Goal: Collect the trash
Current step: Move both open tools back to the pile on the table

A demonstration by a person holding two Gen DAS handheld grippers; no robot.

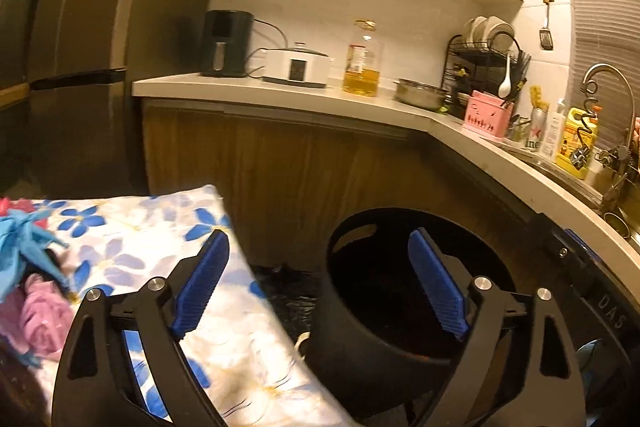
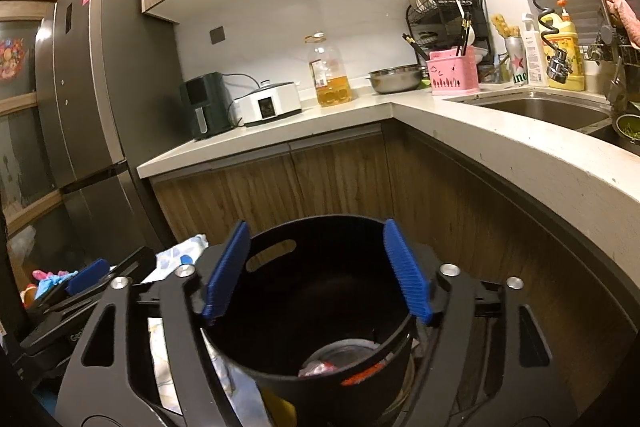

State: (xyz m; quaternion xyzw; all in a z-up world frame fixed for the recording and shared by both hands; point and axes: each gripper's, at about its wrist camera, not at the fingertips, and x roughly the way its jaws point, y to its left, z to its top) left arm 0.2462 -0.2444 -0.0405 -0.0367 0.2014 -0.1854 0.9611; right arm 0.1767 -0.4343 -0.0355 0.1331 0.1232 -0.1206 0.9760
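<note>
A round black trash bin (image 1: 360, 347) with slotted handles stands on the floor in front of the wooden cabinets. My left gripper (image 1: 318, 239) is open just left of it, with its right finger over the bin's mouth and nothing between the pads. My right gripper (image 2: 315, 227) is open above the bin (image 2: 320, 359), its blue pads (image 2: 408, 275) spread over the rim and holding nothing. Crumpled clear plastic trash (image 2: 340, 357) lies at the bottom. The left gripper's blue pad (image 2: 86, 277) shows at the lower left in the right wrist view.
A blue-flowered cloth (image 1: 160, 267) covers a surface left of the bin, with blue (image 1: 20, 251) and pink bags (image 1: 40, 319) on it. The L-shaped countertop (image 2: 280, 131) carries an air fryer, cooker, oil bottle (image 2: 330, 75) and bowl. The sink (image 2: 540, 111) is at right, the fridge (image 2: 92, 87) at left.
</note>
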